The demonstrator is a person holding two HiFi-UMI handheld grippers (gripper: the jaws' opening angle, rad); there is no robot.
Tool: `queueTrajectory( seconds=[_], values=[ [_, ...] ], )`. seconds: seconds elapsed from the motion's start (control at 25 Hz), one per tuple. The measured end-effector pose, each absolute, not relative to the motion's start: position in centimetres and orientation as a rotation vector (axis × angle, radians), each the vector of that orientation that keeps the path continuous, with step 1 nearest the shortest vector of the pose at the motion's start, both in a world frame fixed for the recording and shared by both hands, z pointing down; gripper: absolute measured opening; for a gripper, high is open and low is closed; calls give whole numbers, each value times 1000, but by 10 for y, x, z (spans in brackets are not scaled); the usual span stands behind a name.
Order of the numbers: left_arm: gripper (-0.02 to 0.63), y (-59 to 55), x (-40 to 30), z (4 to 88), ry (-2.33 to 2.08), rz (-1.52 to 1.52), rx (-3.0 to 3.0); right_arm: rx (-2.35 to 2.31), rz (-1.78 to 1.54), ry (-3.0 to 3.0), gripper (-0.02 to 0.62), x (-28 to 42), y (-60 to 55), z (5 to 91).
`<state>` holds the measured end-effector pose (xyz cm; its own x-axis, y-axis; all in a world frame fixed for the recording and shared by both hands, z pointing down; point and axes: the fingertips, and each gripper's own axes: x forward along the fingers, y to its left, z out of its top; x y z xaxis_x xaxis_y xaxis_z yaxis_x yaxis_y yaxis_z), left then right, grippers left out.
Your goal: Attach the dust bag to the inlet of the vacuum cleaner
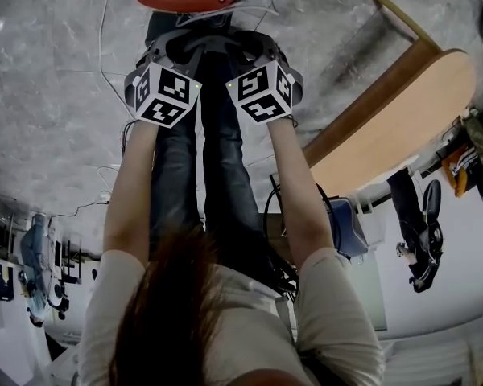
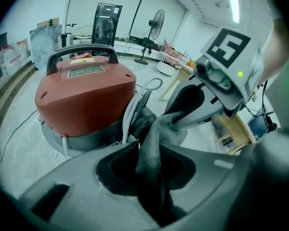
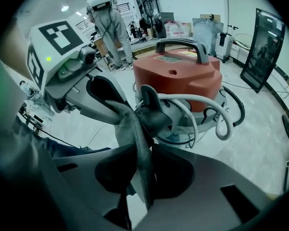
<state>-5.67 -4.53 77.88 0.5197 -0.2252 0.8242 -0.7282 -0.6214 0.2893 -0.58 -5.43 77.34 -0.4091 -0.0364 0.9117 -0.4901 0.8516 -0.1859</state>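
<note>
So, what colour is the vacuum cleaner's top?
The vacuum cleaner's top is red, clearest in the left gripper view.

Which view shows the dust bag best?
Right gripper view: the grey dust bag runs from its jaws up beside the vacuum cleaner. Left gripper view shows a similar strip; head view hides it.

Forearms (image 1: pixel 133 191) outstretched, left tongs (image 2: pixel 151 174) and right tongs (image 3: pixel 140 177) side by side, both tight on dust bag (image 2: pixel 156 129).
</note>
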Motion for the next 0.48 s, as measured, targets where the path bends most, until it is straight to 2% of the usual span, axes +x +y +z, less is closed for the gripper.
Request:
queueTrajectory(
  seconds=[0.24, 0.4, 0.48],
  values=[
    [122, -42, -60, 781, -731, 1069, 2079, 317, 590, -1925, 98, -6, -50, 775],
    [174, -38, -63, 779, -708, 1048, 2051, 303, 655, -1942, 193, -5, -50, 770],
    [202, -36, -62, 775, -686, 1042, 2054, 297, 651, -1951, 206, -5, -50, 767]
  ],
)
